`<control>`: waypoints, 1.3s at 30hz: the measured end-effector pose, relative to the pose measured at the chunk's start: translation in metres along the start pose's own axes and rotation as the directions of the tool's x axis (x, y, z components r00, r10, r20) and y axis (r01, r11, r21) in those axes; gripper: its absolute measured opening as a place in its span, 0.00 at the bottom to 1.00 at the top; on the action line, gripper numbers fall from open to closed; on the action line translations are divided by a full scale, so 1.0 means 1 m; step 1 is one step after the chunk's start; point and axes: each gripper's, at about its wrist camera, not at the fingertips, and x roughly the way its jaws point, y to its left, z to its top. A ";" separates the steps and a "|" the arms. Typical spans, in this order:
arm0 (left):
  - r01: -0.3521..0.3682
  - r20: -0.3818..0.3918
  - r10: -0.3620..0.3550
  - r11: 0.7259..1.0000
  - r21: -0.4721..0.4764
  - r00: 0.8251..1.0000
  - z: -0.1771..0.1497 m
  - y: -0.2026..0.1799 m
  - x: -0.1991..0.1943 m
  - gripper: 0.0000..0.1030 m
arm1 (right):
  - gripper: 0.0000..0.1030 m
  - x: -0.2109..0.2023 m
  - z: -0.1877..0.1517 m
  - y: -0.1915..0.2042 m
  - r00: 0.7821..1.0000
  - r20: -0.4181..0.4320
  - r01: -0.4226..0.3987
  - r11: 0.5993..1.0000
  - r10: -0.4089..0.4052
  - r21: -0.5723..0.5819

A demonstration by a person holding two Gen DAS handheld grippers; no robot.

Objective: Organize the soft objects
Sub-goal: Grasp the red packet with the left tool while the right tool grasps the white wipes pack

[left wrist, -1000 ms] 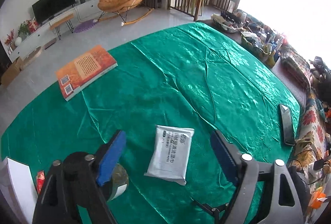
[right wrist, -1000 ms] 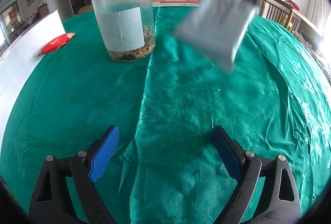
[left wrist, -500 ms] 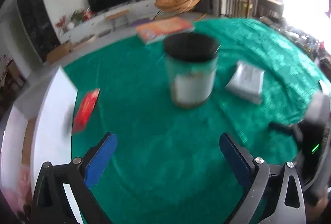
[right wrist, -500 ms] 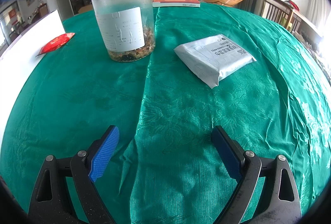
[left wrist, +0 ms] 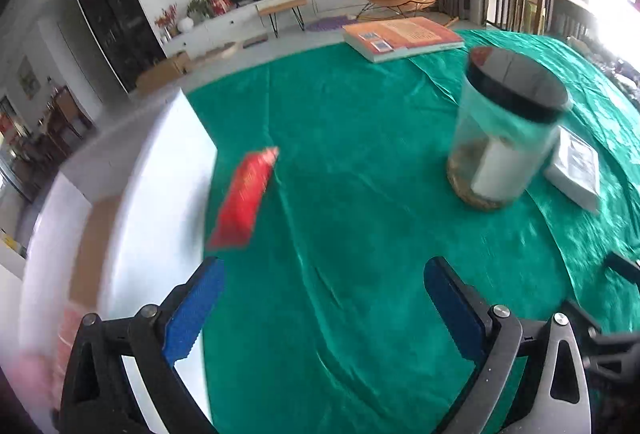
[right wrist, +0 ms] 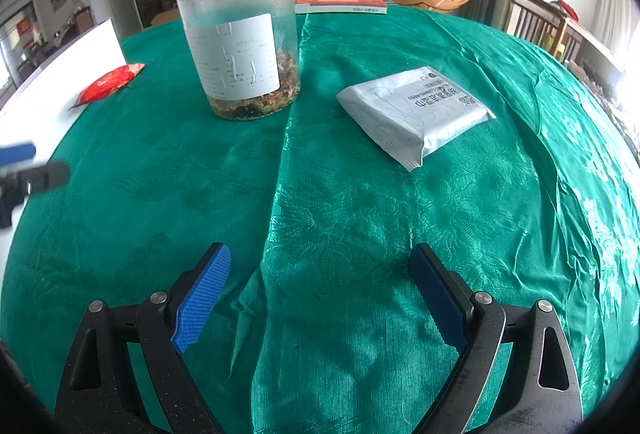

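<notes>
A grey wet-wipes pack (right wrist: 414, 111) lies flat on the green tablecloth; it also shows at the right edge of the left wrist view (left wrist: 576, 169). A red snack packet (left wrist: 246, 195) lies by the white box (left wrist: 160, 193), and shows far left in the right wrist view (right wrist: 108, 85). My left gripper (left wrist: 320, 304) is open and empty, low over the cloth near the red packet. My right gripper (right wrist: 320, 294) is open and empty, short of the wipes pack. One left fingertip (right wrist: 16, 153) shows at the right wrist view's left edge.
A clear jar with a black lid (right wrist: 240, 37) stands between the packet and the wipes pack, also in the left wrist view (left wrist: 504, 129). An orange book (left wrist: 404, 37) lies at the table's far edge. The white box (right wrist: 80, 53) borders the left side.
The left gripper has swung from above the wipes pack to the left, now facing the red packet and white box. The wipes pack now lies still on the cloth. The right gripper has not moved.
</notes>
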 end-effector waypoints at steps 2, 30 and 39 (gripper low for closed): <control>-0.060 -0.009 0.060 0.998 0.025 0.998 0.029 0.007 0.026 0.96 | 0.90 0.000 0.000 0.000 1.000 0.000 0.000 1.000 0.000 0.000; 0.043 -0.030 -0.047 0.990 -0.137 0.998 -0.047 -0.024 0.051 1.00 | 0.90 -0.001 0.000 0.000 1.000 0.000 0.001 1.000 -0.001 0.000; 0.114 -0.024 -0.122 0.969 -0.219 0.992 -0.047 -0.009 0.062 1.00 | 0.90 0.000 0.000 0.000 1.000 0.001 0.001 1.000 -0.001 0.000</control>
